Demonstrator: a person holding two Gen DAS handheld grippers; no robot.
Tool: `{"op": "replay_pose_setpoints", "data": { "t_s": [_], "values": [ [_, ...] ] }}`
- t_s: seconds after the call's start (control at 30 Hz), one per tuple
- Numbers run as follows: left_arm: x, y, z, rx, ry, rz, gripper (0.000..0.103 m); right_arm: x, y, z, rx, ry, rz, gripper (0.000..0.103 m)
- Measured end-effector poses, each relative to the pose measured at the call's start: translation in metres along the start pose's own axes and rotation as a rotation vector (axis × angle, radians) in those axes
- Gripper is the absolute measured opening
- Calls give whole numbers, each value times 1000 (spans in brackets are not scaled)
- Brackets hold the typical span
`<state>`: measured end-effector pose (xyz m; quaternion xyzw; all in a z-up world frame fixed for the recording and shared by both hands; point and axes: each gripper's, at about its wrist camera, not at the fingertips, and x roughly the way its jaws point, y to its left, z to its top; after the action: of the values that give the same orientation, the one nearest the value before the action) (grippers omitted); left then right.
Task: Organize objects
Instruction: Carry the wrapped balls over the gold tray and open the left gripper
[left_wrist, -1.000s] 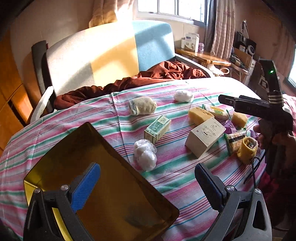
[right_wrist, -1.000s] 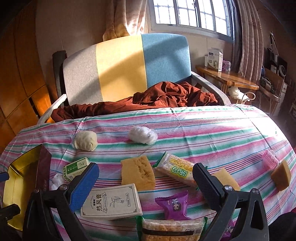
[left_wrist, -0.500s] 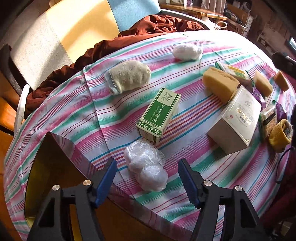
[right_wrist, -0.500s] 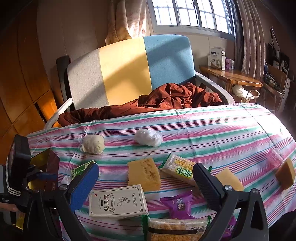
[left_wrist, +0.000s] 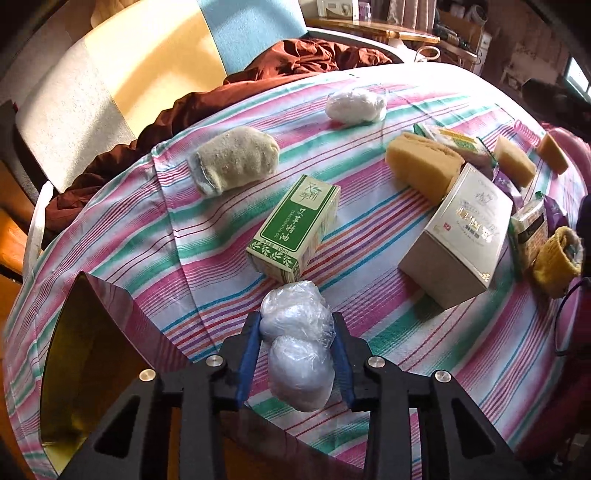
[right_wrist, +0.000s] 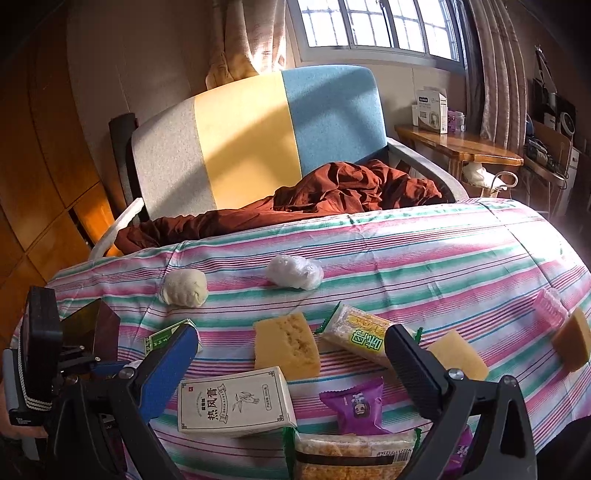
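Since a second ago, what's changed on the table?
The left gripper came down over the plastic-wrapped bundle, and its jaws have just been closing until the pads pinch it. The right gripper stayed open in place. The green box, sponges and other items haven't moved.

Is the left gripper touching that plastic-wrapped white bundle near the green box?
Touching. In the left wrist view, the left gripper has just closed; both blue pads press the plastic-wrapped bundle.
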<state>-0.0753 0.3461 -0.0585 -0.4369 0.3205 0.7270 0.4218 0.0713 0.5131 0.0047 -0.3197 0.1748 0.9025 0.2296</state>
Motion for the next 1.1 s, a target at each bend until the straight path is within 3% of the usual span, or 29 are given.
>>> {"op": "replay_pose_setpoints", "data": {
  "t_s": [0.23, 0.4, 0.6, 0.87, 1.03, 1.1],
  "values": [
    [-59, 7, -25, -131, -175, -30, 37, 4, 14, -5, -64, 21, 18, 103],
    [-91, 24, -64, -262, -252, -35, 37, 16, 55, -16, -226, 82, 89, 103],
    [-99, 45, -114, -379, -262, -22, 37, 56, 106, -20, -381, 192, 123, 103],
    [-106, 68, -158, -486, -270, 1, 37, 120, 144, -19, -409, 344, 122, 103],
    [-107, 77, -173, -523, -259, 19, 38, 141, 152, -21, -421, 371, 80, 102],
    [-106, 81, -178, -538, -254, 27, 38, 146, 153, -24, -432, 390, 91, 84]
  ]
}}
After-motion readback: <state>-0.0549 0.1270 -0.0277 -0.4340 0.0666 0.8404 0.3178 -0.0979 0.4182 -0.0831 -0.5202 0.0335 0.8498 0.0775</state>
